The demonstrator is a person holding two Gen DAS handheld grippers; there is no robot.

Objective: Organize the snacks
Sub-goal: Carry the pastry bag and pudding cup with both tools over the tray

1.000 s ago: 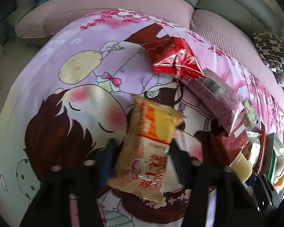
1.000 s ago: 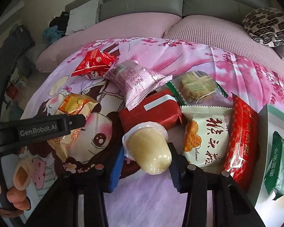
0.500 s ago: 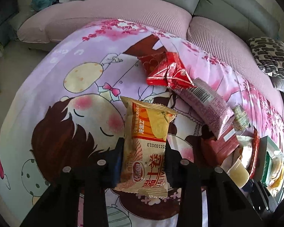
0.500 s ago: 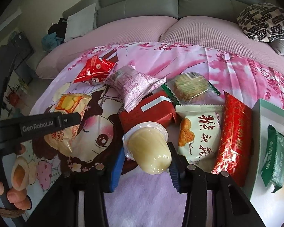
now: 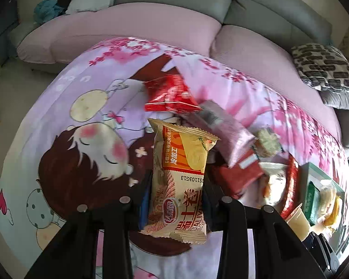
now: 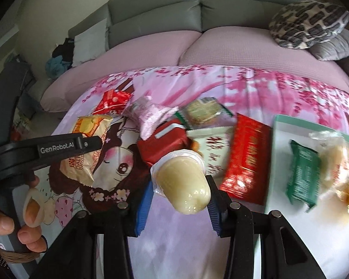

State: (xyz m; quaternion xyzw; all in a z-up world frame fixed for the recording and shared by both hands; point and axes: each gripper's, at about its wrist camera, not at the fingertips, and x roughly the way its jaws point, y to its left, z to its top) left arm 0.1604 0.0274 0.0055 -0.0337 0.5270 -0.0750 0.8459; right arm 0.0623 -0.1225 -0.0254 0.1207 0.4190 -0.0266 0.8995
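- Left gripper [image 5: 176, 200]: clamped on beige-orange Swiss roll packet [image 5: 179, 181], both fingers pressed against its lower half; packet upright between the jaws, top end sticking well past the fingertips, bottom crimp hanging below the grip.
- Seen from right wrist: same Swiss roll packet [image 6: 86, 148] off the cloth, held by the black left gripper body [image 6: 58, 148] marked GenRobot.AI; person's left hand [image 6: 23, 230] wrapped around the handle.
- Right gripper [image 6: 179, 197]: closed on pale yellow jelly cup [image 6: 181, 181], blue pads [image 6: 143, 207] touching its sides; cup lying sideways along the fingers, sealed wide rim pointing forward, rounded base toward the camera.
- Ahead of right gripper, on the pink cartoon-print cloth [image 6: 256, 90]: dark red brick pack [image 6: 162, 146] just past the cup rim, white packet with red characters [image 6: 211, 148] beside it, long red foil packet [image 6: 246, 158] to the right of that.
- Further ahead: pink packet [image 6: 151, 116], clear biscuit packet [image 6: 204, 109], small red packet [image 6: 114, 100] ahead-left.
- Right of right gripper: white tray [image 6: 281, 162], holding green packet [image 6: 302, 174] and clear-wrapped yellow pastry [image 6: 337, 162].
- Left wrist view: small red packet [image 5: 169, 93] straight ahead of the held packet, pile ahead-right, blurred.
- Grey sofa [image 6: 197, 16] with pink seat cover beyond the cloth.
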